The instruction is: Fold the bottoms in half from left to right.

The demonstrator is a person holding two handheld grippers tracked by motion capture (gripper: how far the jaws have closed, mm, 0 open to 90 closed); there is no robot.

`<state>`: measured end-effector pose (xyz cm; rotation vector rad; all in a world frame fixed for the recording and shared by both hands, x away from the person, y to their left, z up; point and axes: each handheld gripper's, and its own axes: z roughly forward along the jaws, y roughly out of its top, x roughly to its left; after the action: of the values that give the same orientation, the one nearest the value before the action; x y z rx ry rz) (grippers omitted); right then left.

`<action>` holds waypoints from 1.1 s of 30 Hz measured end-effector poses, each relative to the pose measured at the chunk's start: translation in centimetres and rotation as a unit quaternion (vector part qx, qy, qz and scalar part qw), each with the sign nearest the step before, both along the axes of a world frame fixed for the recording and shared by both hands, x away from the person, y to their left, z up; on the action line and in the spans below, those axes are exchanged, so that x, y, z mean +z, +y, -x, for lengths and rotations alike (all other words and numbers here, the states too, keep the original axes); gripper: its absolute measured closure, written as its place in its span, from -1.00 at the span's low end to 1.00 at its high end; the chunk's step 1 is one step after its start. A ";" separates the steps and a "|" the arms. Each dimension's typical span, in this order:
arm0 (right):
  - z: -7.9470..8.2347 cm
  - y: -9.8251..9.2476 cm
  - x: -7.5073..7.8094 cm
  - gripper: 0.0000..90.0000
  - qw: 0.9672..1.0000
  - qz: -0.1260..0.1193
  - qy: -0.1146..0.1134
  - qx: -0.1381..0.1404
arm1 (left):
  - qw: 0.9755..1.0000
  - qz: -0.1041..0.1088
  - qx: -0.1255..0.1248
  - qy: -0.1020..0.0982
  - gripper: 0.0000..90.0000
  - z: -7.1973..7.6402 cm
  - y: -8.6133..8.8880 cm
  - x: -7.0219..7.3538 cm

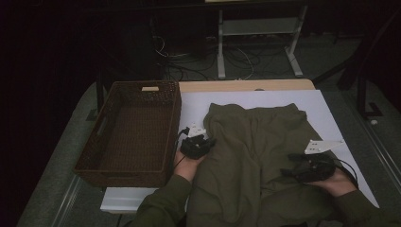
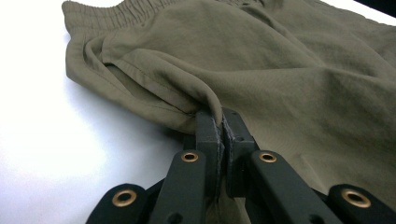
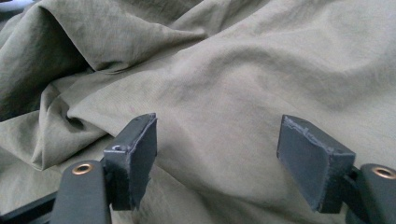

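Olive trousers (image 1: pixel 255 151): left claw (image 2: pixel 222 122) pinching side edge, right claw (image 3: pixel 217 158) spread just above fabric.

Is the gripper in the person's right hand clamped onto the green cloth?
No. The right gripper has its jaws wide apart over the green cloth, pinching nothing.

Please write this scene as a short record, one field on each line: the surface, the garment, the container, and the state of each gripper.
surface: white table top
garment: olive-green trousers with an elastic waistband, lying spread on the table top, wrinkled
container: dark brown woven basket, at the left of the trousers, nothing visible inside
left gripper: jaws shut on a fold at the edge of the trousers
right gripper: jaws wide apart over the trousers, holding nothing
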<state>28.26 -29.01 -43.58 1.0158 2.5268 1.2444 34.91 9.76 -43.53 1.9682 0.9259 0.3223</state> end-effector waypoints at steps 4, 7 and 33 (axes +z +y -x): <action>0.0 0.0 0.0 -0.37 1.000 0.000 0.000 0.000 | 1.000 0.004 -0.006 -0.004 0.93 0.0 -0.1 0.2; 0.0 0.0 0.0 -0.37 1.000 0.000 0.001 0.000 | 1.000 0.009 -0.010 -0.004 0.93 0.0 -0.2 0.4; 0.0 0.0 0.0 -0.38 1.000 0.002 0.000 -0.002 | 0.997 0.034 -0.067 0.003 0.92 -0.8 -2.3 2.8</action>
<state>28.30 -28.99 -43.63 1.0194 2.5248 1.2366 35.76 7.48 -40.74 1.9576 0.7946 0.2047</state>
